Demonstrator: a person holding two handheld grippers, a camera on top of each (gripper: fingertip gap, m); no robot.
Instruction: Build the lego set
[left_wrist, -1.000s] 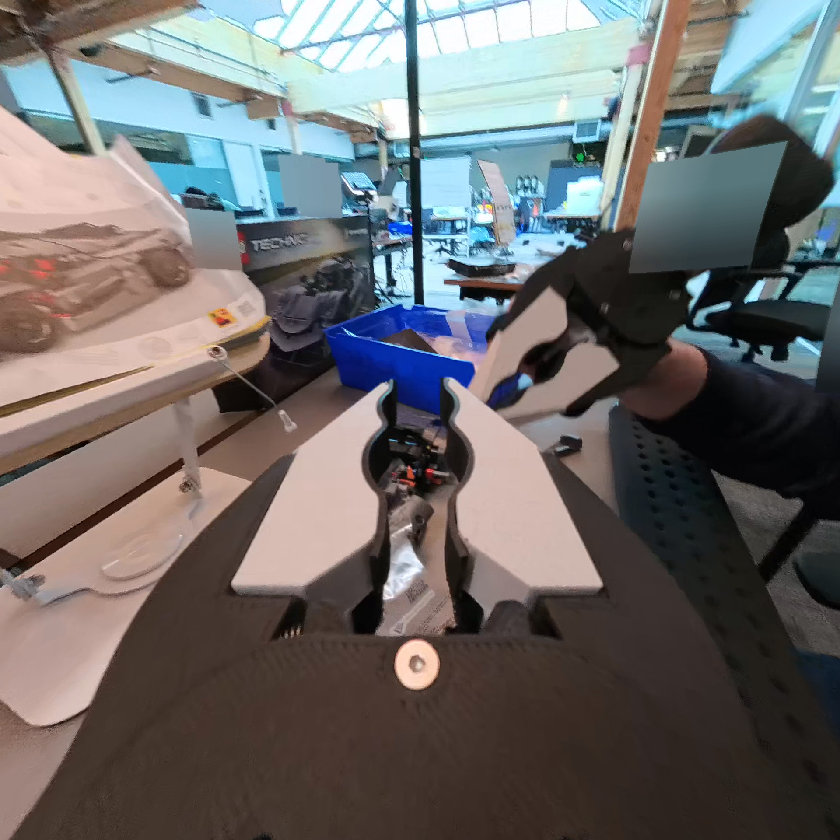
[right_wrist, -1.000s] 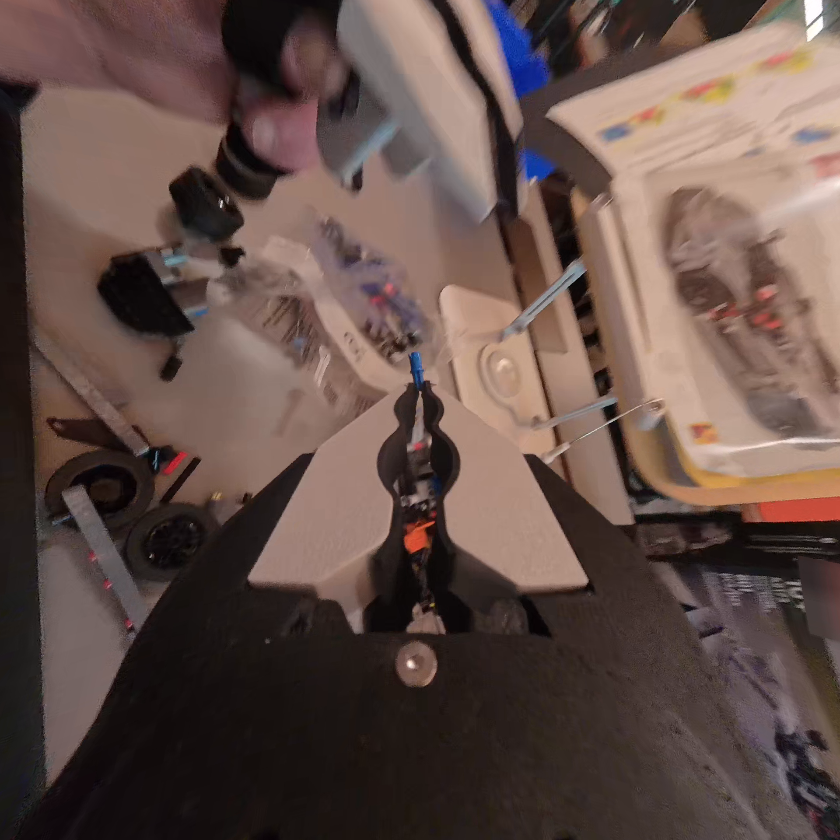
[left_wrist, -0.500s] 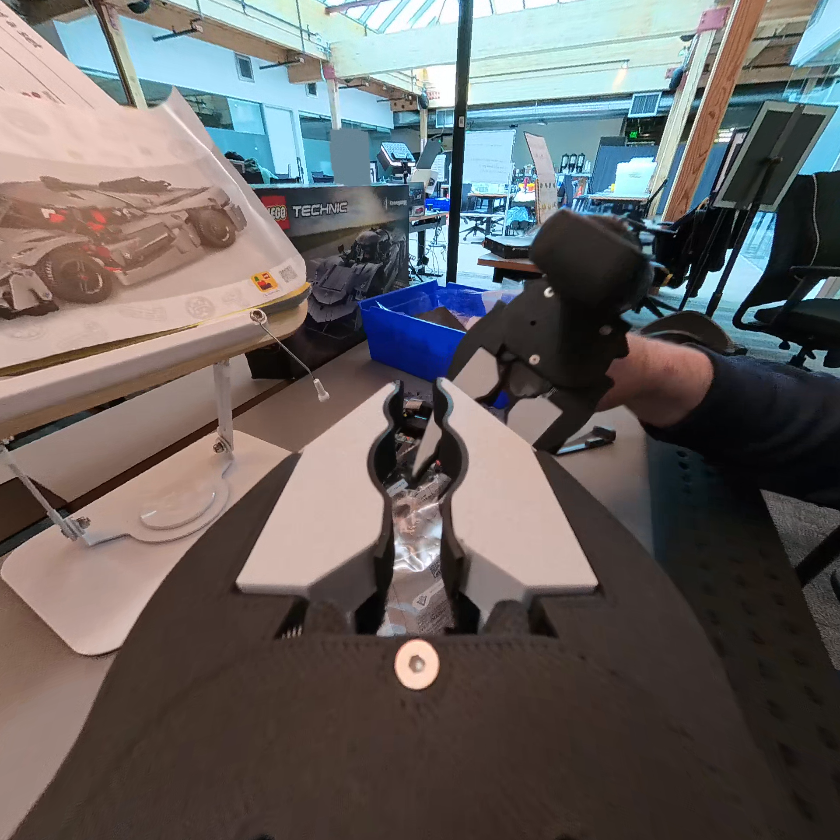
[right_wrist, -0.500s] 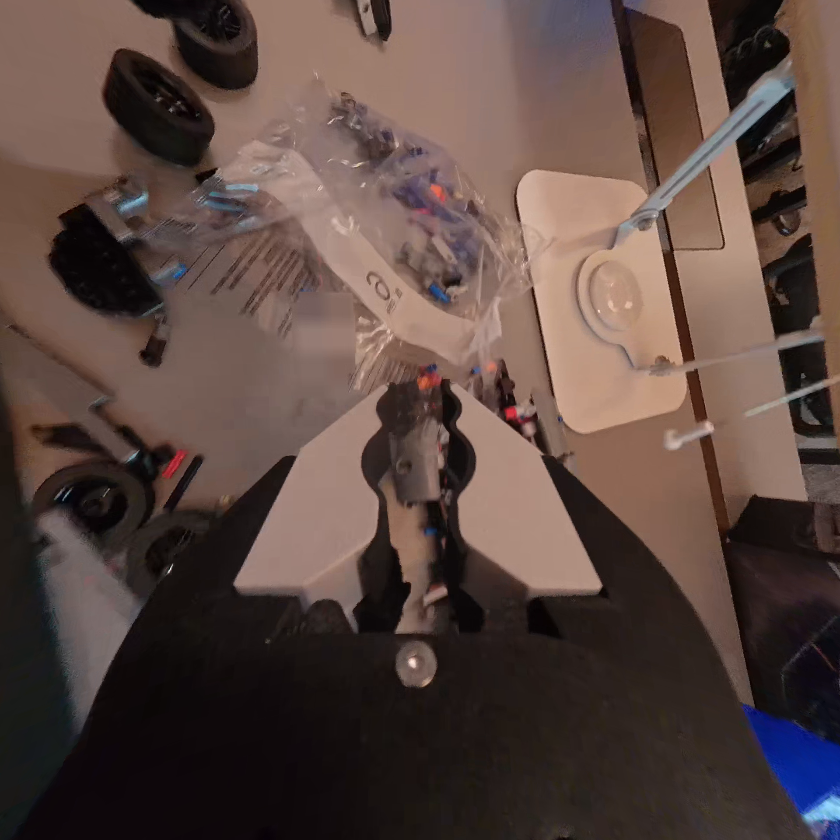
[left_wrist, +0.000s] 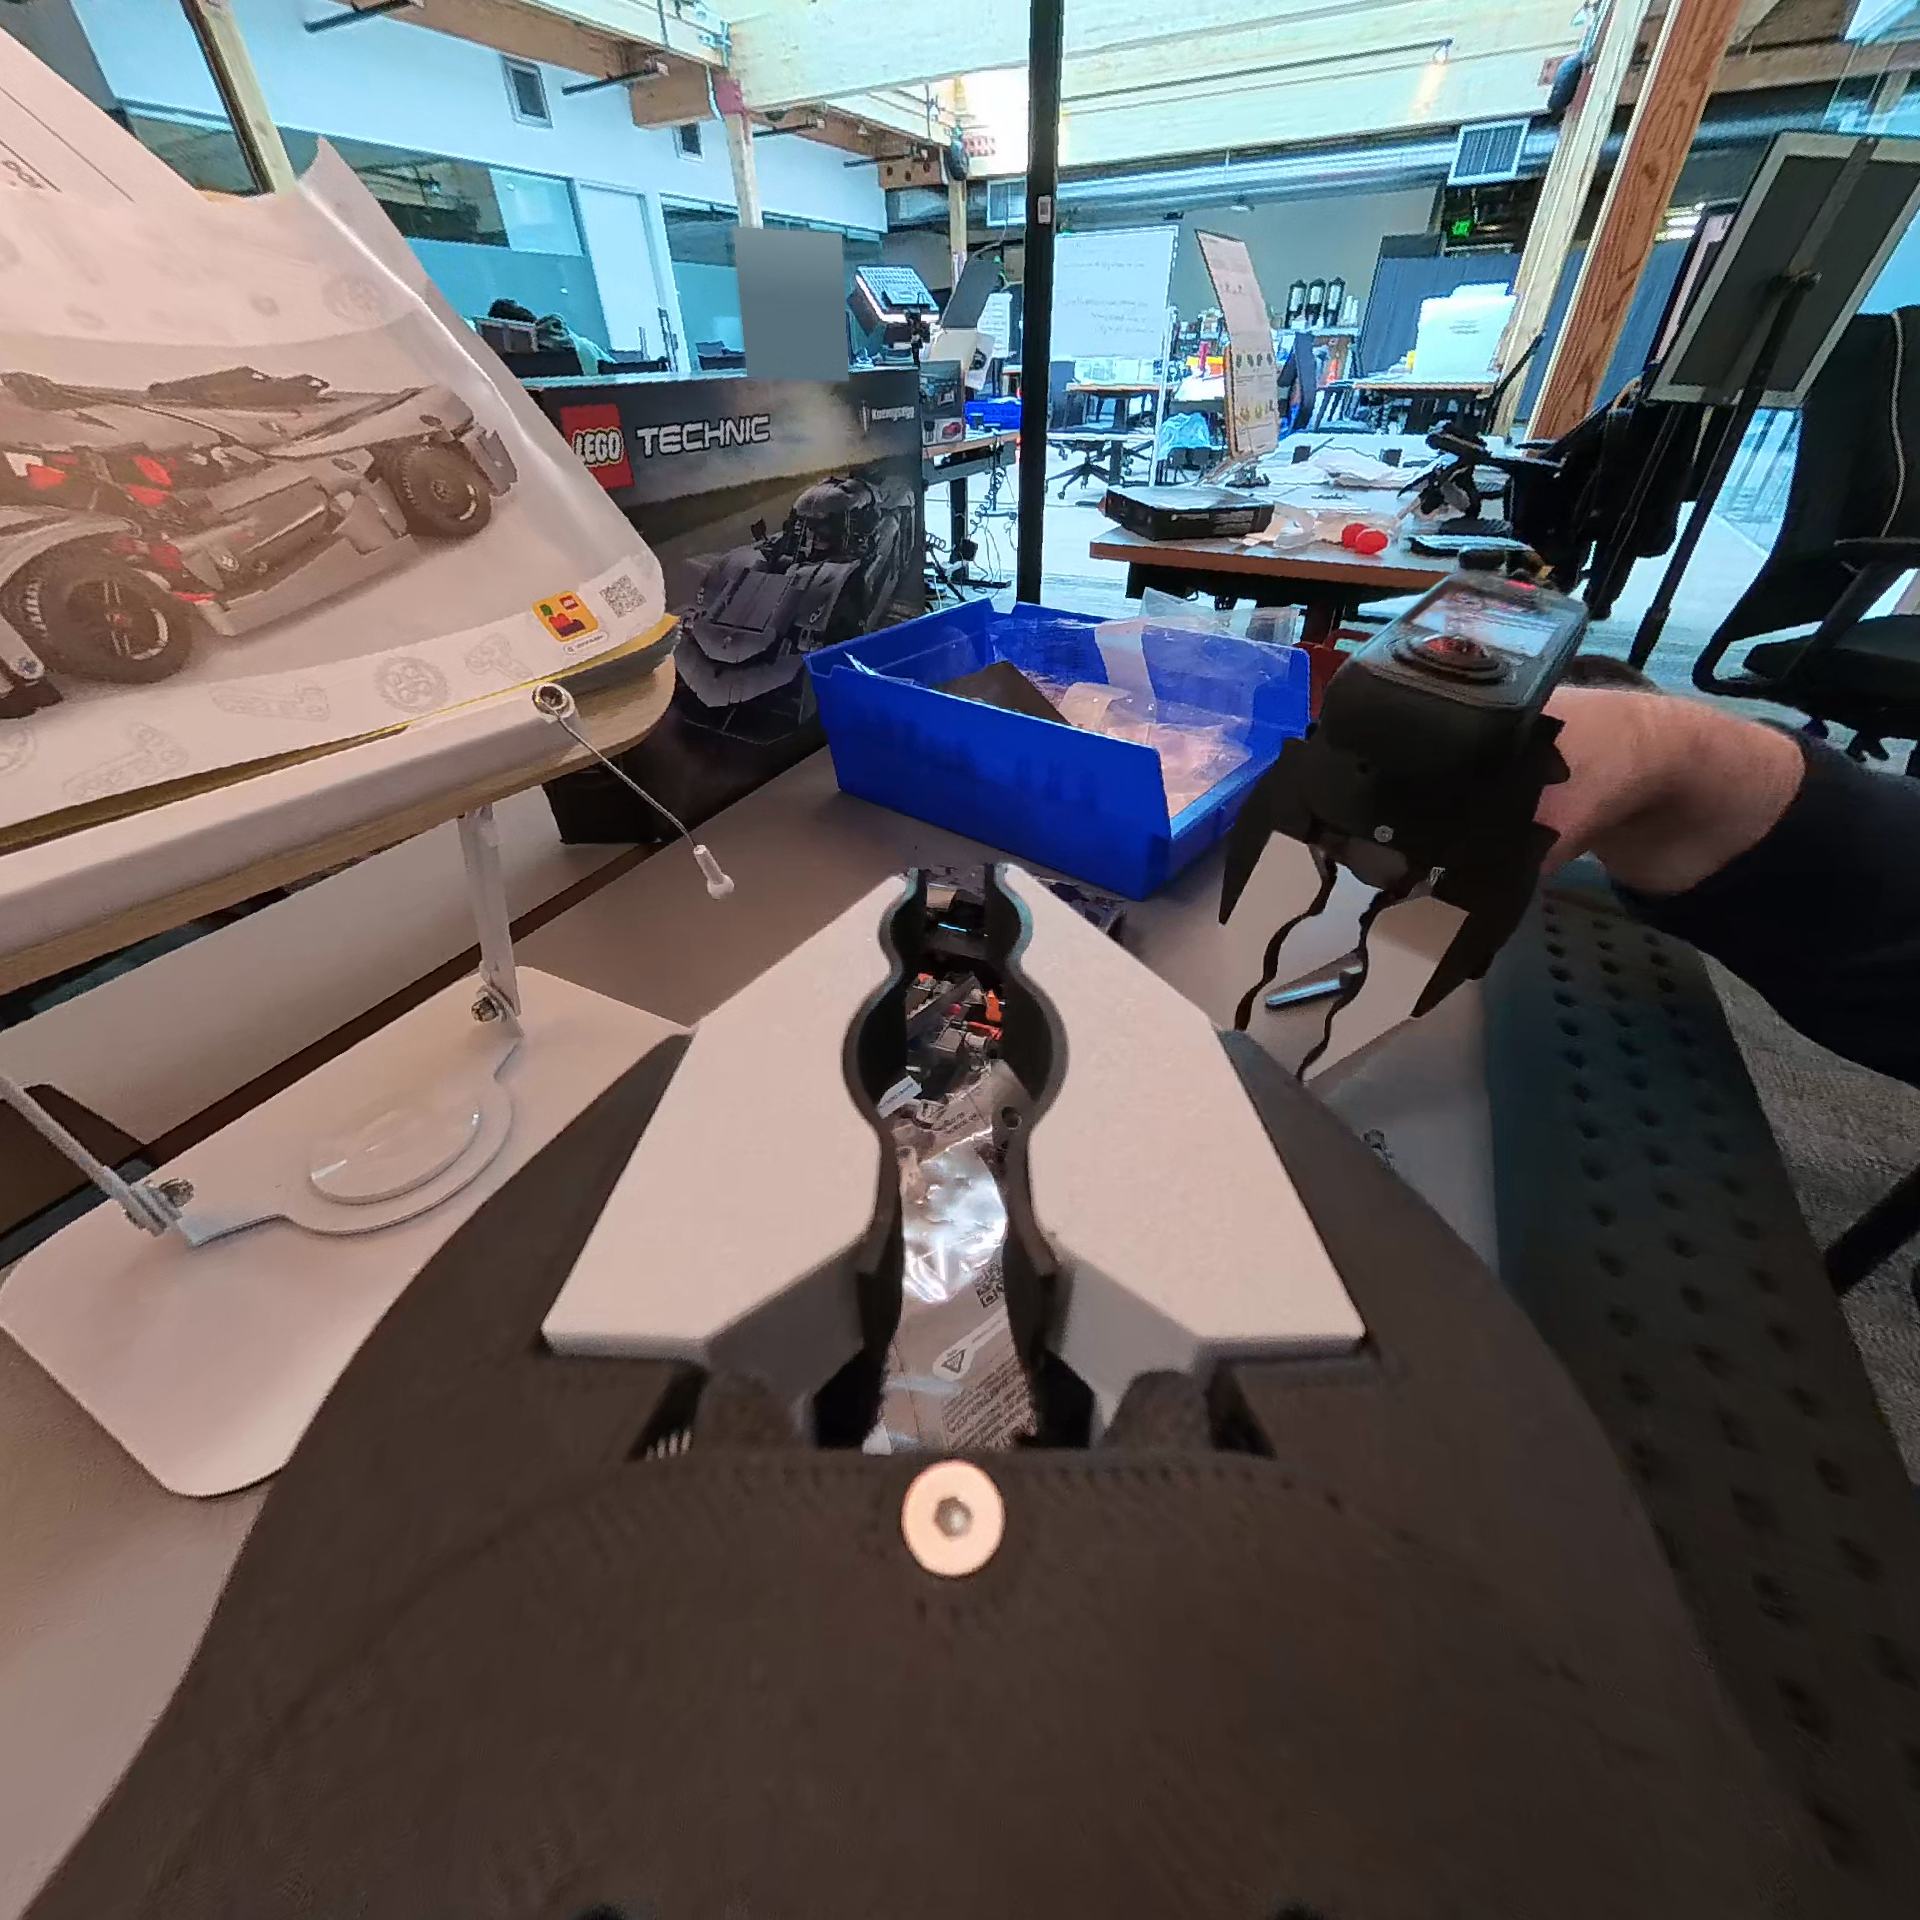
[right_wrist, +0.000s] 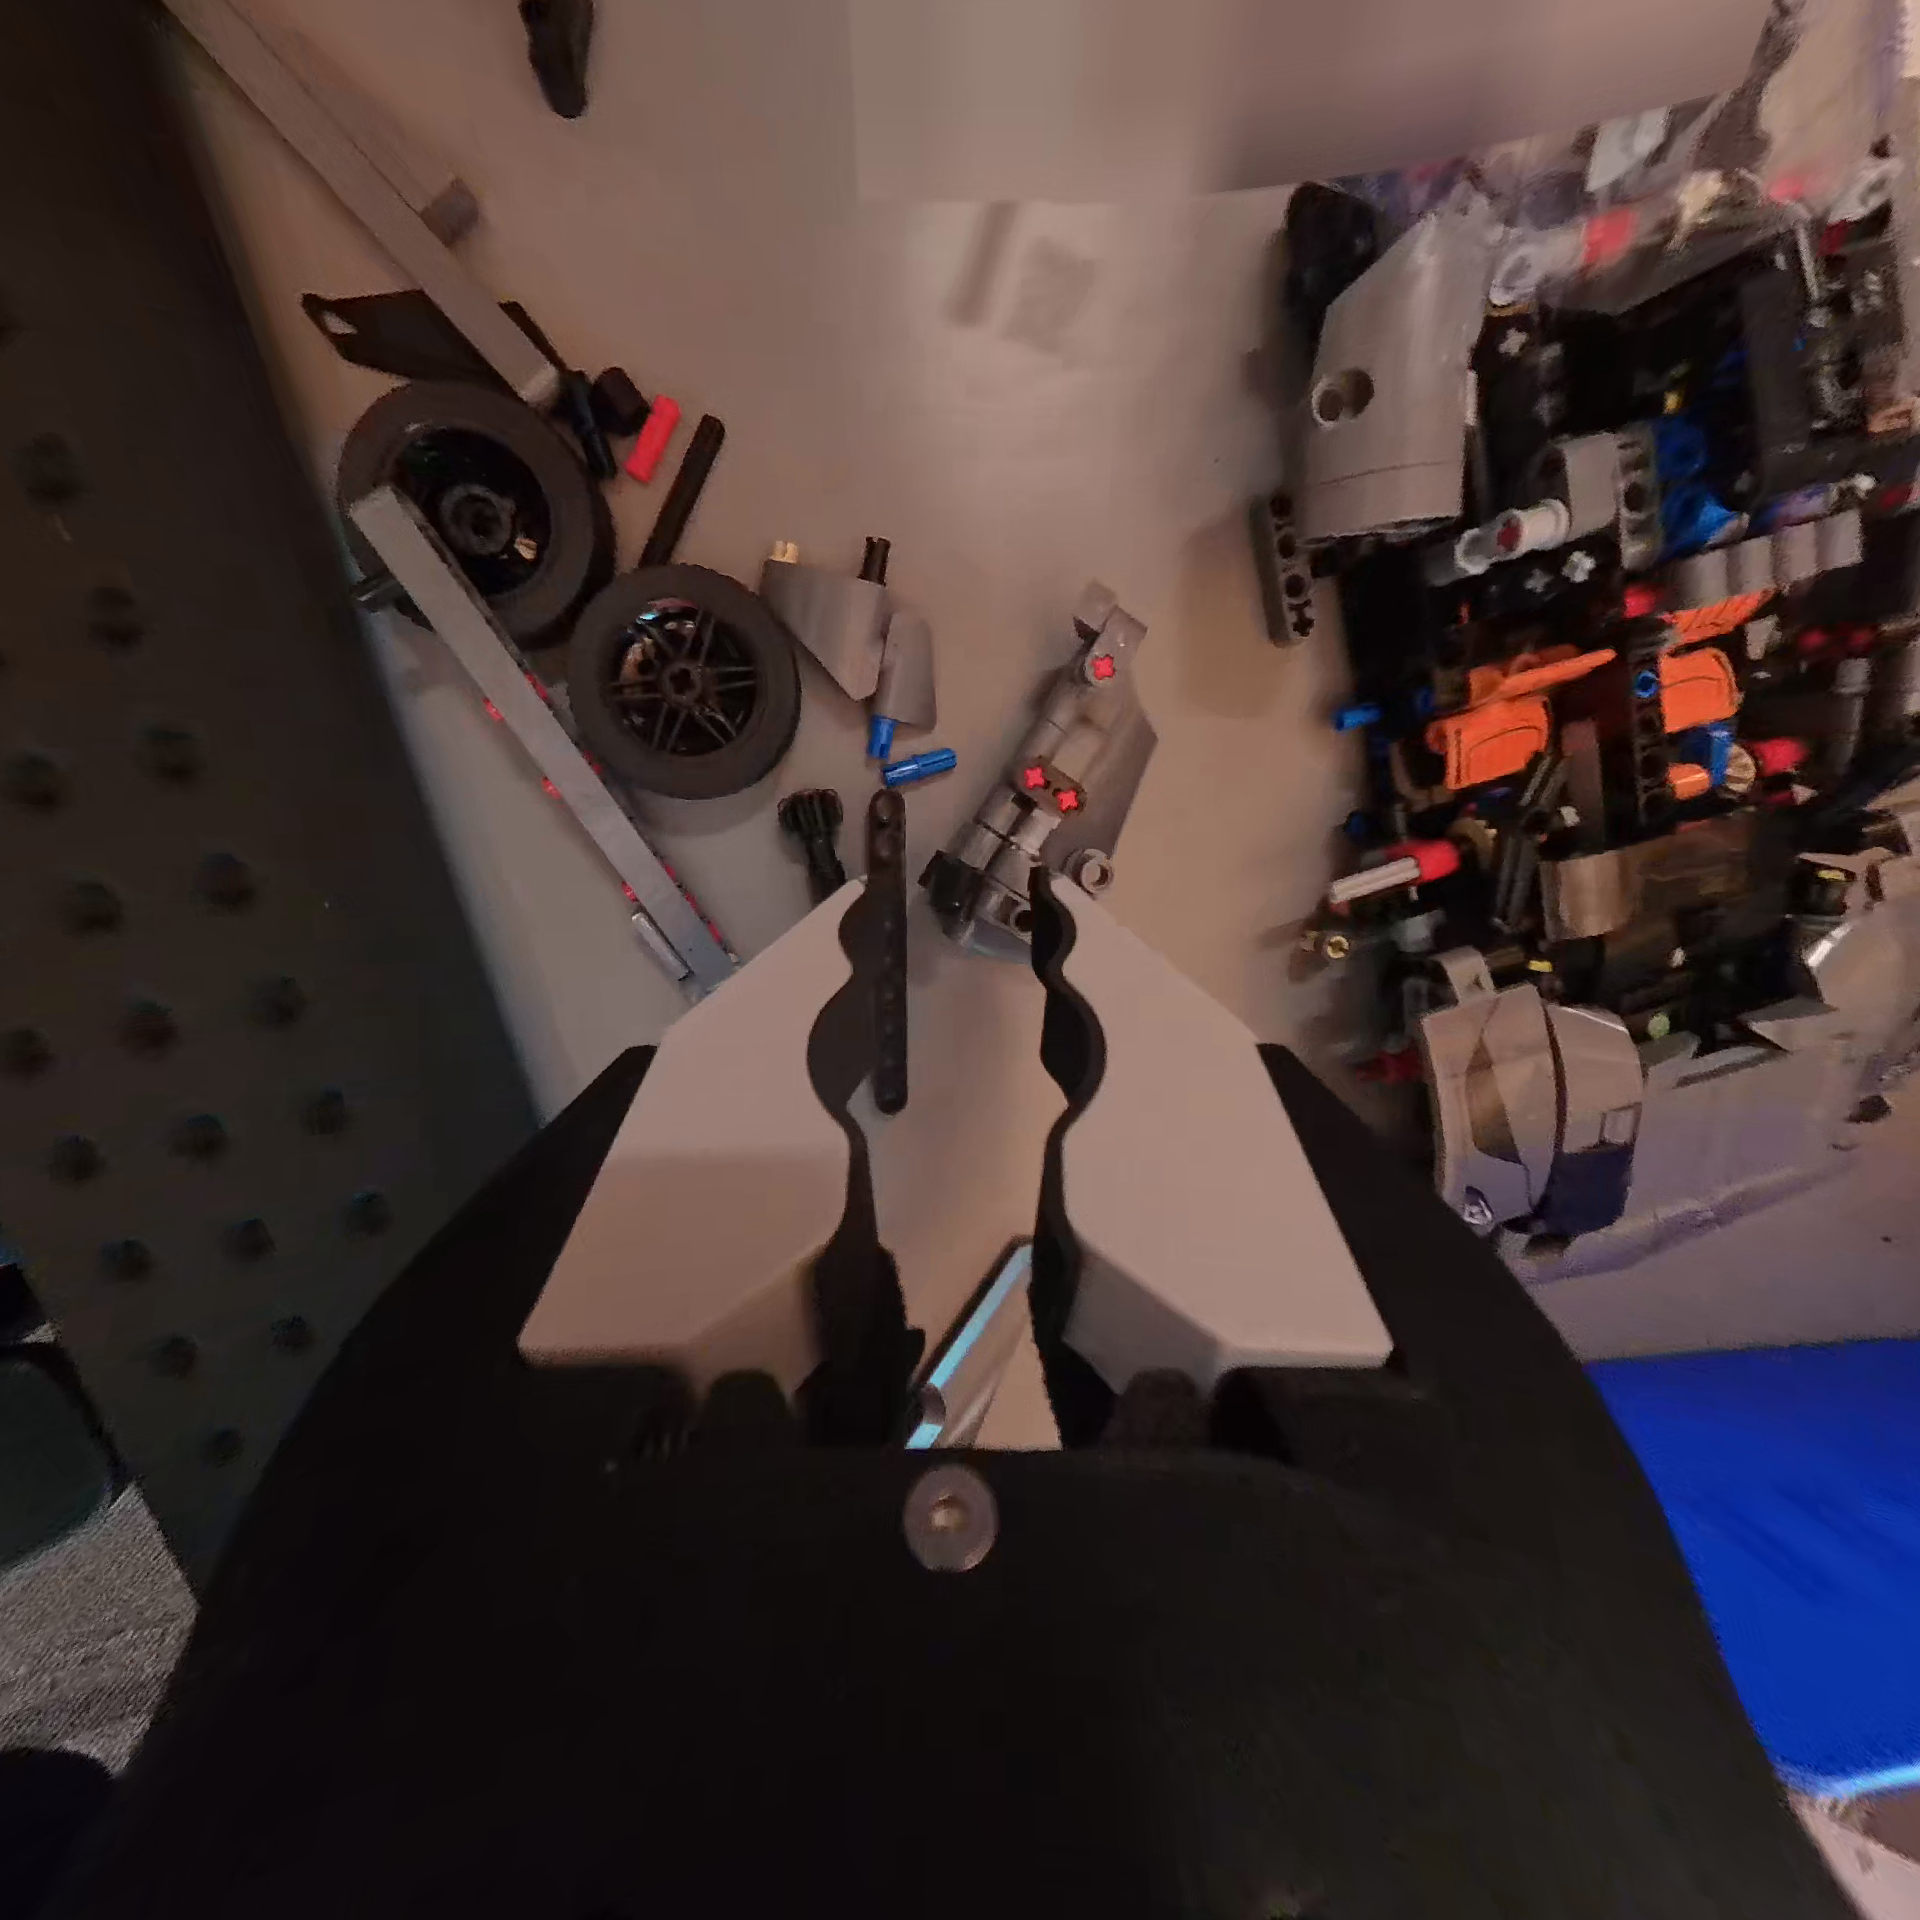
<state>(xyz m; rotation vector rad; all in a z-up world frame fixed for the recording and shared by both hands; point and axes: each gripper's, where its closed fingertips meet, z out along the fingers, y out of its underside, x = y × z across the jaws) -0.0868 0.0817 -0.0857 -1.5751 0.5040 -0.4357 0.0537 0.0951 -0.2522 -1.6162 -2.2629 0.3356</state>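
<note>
Right gripper (right_wrist: 948, 899) is hovering with its jaws apart over a thin black beam (right_wrist: 889, 951) lying near two wheels (right_wrist: 686, 681). It's looking light, stiff and slippery, so pinching mid-length seems best. Left gripper (left_wrist: 954, 883) is sitting slightly parted, holding nothing.

Your grey table (right_wrist: 1039, 125) carries two black wheels (right_wrist: 686, 681), a half-built model (right_wrist: 1621, 665), a blue bin (left_wrist: 1039, 748) and a white book stand (left_wrist: 260, 1226).

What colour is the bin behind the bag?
Blue. The bin shows best in the left wrist view.
</note>
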